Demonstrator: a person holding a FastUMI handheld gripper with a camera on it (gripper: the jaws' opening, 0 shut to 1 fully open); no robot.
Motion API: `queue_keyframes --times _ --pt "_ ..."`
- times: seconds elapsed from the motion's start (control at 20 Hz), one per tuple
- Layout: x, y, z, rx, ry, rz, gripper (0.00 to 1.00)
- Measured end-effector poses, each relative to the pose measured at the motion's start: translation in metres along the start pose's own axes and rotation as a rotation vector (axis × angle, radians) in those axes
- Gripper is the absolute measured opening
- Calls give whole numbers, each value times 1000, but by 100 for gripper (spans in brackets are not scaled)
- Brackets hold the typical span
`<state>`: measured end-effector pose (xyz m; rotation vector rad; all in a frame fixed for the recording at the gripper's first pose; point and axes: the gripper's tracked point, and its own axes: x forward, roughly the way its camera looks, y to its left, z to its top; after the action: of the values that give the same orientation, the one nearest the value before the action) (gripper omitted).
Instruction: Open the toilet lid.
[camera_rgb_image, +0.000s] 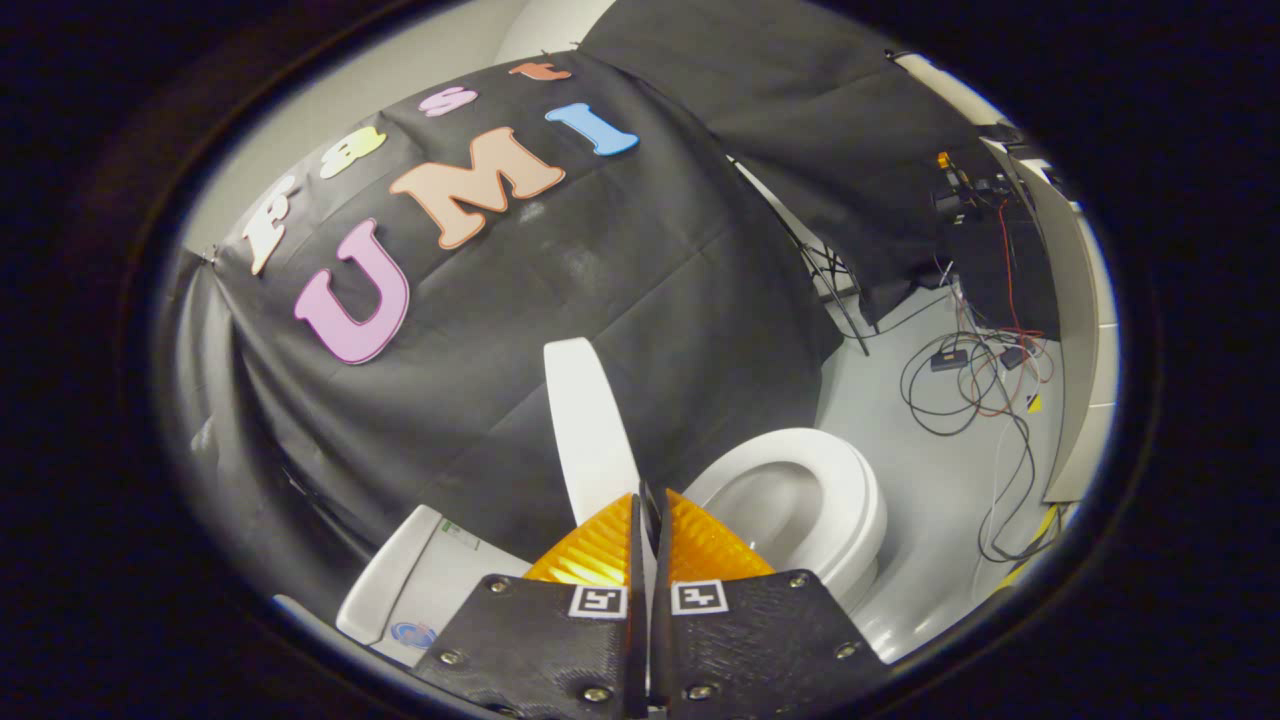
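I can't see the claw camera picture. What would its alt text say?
The claw is closed on the edge of a raised white toilet lid, which stands nearly upright between its fingers. Just past the fingers the toilet seat lies down around the open bowl, with the tank on the other side. Loose cables trail across the grey floor beyond.

The gripper's fingers (610, 545) cover the lower edge of the raised toilet lid (590, 430), so its hinge is hidden, and whether the pads press on it cannot be told. They also hide the back of the toilet seat (850, 490). The cistern (420, 580) is cut off low down. Small boxes among the cables (960, 390) on the floor are too small to name.
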<state>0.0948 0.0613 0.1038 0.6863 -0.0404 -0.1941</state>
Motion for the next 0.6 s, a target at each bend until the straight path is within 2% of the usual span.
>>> queue_keyframes --times 0.25,0.6 --pt "-5 15 2 -49 -12 7 2" --pt "-15 38 -4 -54 -19 39 2"
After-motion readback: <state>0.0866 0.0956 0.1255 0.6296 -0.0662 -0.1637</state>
